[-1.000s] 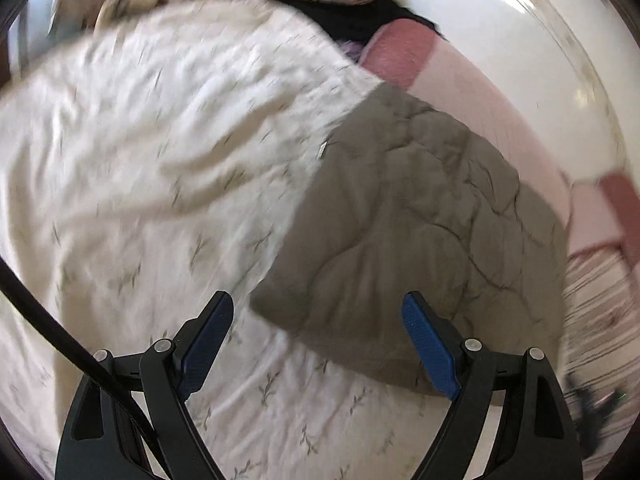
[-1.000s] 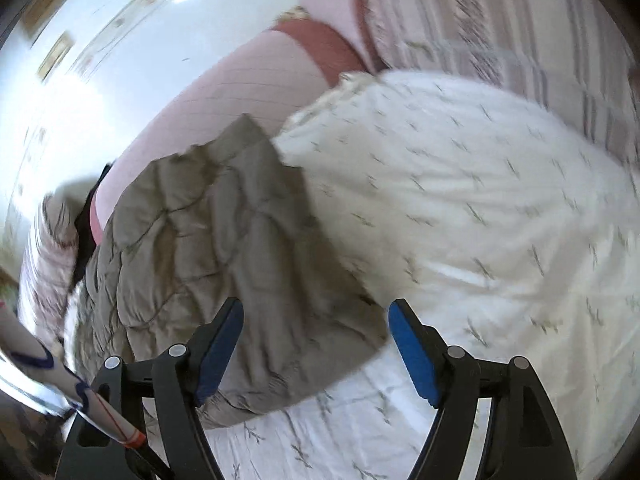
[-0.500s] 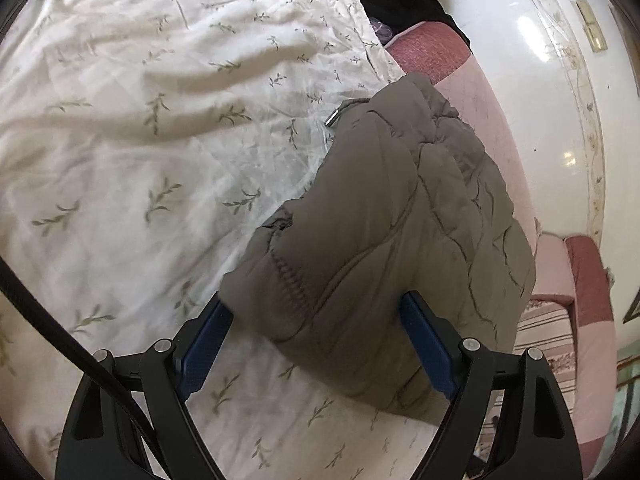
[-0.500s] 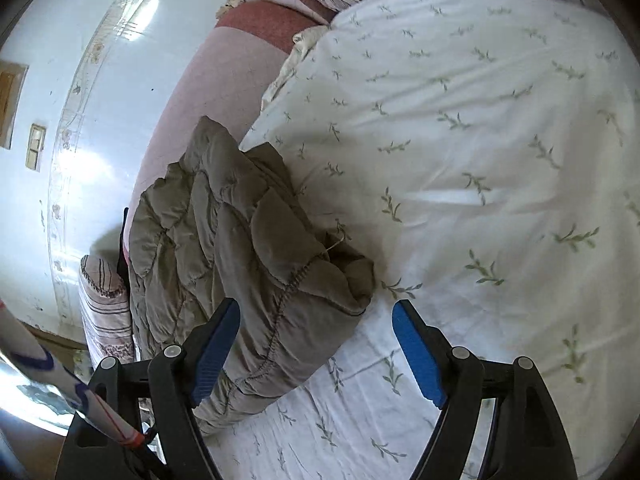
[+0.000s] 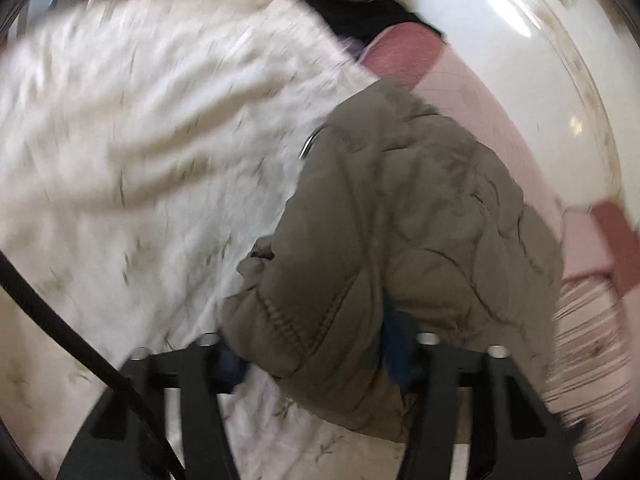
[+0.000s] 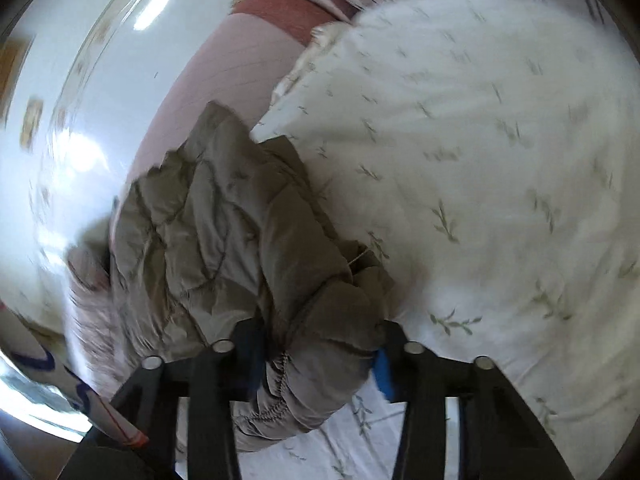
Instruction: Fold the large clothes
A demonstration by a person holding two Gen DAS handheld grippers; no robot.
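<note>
Left wrist view: a bundled olive quilted jacket (image 5: 400, 220) lies on the floral bed cover (image 5: 140, 160). Both grippers, left (image 5: 316, 356) and right (image 6: 316, 356), are closing their jaws on its near edge; folding looks well advanced.

Olive-grey quilted puffer jacket (image 5: 420, 216) (image 6: 224, 232), folded into a bulky bundle, lying near the bed's edge on white leaf-print bedding (image 5: 140, 140) (image 6: 480, 160) (elastic-stitched hem or cuff bunched nearest both cameras).
</note>
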